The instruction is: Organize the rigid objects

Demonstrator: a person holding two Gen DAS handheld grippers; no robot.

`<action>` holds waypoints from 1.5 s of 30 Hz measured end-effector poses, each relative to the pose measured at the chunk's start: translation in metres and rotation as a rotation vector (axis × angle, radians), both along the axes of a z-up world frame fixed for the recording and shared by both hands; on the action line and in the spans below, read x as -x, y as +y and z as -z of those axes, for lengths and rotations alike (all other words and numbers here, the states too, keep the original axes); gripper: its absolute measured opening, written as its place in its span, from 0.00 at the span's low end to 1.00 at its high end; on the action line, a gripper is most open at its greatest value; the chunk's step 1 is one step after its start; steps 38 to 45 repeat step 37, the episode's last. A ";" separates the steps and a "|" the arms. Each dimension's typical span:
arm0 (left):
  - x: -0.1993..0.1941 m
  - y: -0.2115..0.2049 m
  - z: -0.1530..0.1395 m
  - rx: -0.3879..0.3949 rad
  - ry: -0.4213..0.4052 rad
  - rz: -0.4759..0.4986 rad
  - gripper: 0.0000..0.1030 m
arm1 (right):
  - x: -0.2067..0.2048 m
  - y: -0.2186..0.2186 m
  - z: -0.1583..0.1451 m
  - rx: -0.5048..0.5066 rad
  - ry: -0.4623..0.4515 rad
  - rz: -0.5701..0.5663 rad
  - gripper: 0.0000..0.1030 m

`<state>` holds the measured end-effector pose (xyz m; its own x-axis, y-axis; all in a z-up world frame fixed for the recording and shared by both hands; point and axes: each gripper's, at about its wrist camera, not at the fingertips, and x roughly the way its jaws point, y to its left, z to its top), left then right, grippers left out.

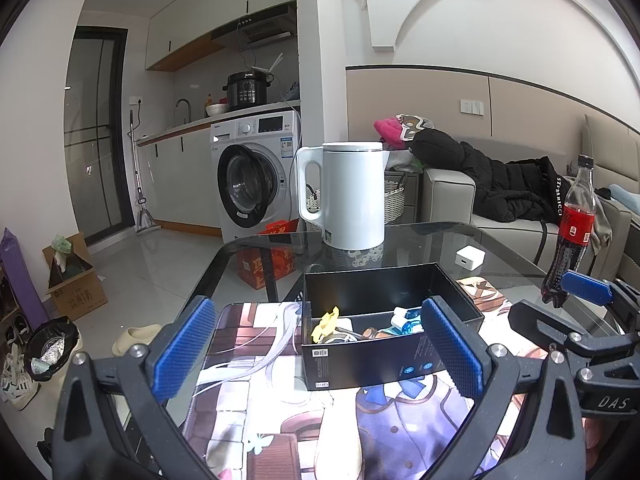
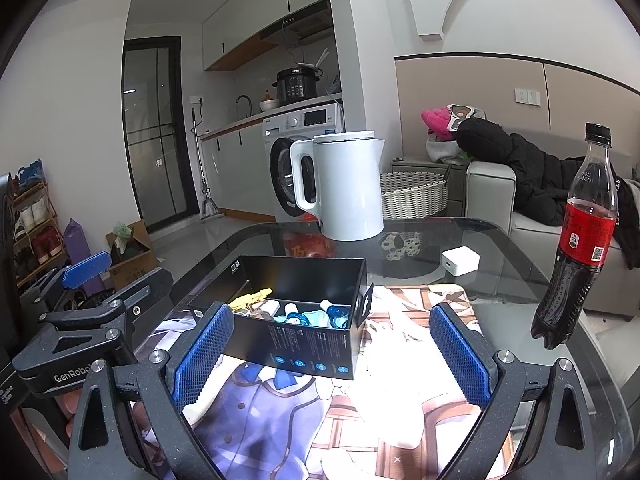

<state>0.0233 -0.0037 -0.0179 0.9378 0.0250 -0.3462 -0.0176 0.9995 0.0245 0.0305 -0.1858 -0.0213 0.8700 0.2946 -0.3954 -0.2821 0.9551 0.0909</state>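
Presently both grippers stand over the printed mat [image 2: 280,412] on the glass table [image 2: 500,280], each with jaws wide and holding nothing. Left gripper [image 1: 320,352] points at the black box [image 1: 384,356], whose near wall lies between its pads; right gripper [image 2: 332,356] sits just right of that box [image 2: 312,344], its left pad close to the near corner. Inside the box lie small items: a yellow piece [image 1: 326,320], blue-and-white pieces [image 2: 316,314] and others too small to name. Loose things outside it are the white cube [image 2: 460,260], the cola bottle [image 2: 576,248] and the kettle [image 2: 344,188], all well apart from the jaws. Judgement: the step in hand is choosing the next loose item, likely the cube. To do it well, advance the right gripper past the box without nudging it, straddle the cube squarely, close on its flat sides, and keep clear of the bottle, which would topple easily.
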 end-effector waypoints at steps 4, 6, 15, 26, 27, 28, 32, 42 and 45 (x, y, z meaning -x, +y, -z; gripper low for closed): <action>0.000 0.000 0.000 0.000 0.000 0.000 1.00 | -0.001 0.000 0.000 -0.001 0.001 0.000 0.97; 0.000 0.000 0.000 0.000 0.000 0.000 1.00 | 0.000 0.000 0.000 -0.001 0.001 -0.001 0.97; 0.000 0.000 0.000 0.001 0.002 -0.001 1.00 | -0.001 0.000 0.000 -0.001 0.001 -0.001 0.97; 0.000 -0.001 0.001 0.002 0.007 0.001 1.00 | -0.003 -0.002 0.000 -0.001 0.005 0.001 0.97; 0.000 -0.001 0.001 0.002 0.008 0.000 1.00 | -0.003 -0.002 0.000 -0.001 0.006 0.001 0.97; 0.000 -0.001 0.001 0.003 0.008 0.000 1.00 | -0.002 -0.001 0.000 0.000 0.006 0.002 0.97; 0.000 -0.002 0.001 0.004 0.011 -0.003 1.00 | -0.002 -0.001 0.000 0.000 0.005 0.000 0.97; -0.001 -0.004 0.003 0.005 0.019 -0.003 1.00 | -0.002 -0.001 0.000 0.001 0.004 0.001 0.97; -0.001 -0.004 0.003 0.005 0.019 -0.003 1.00 | -0.002 -0.001 0.000 0.001 0.004 0.001 0.97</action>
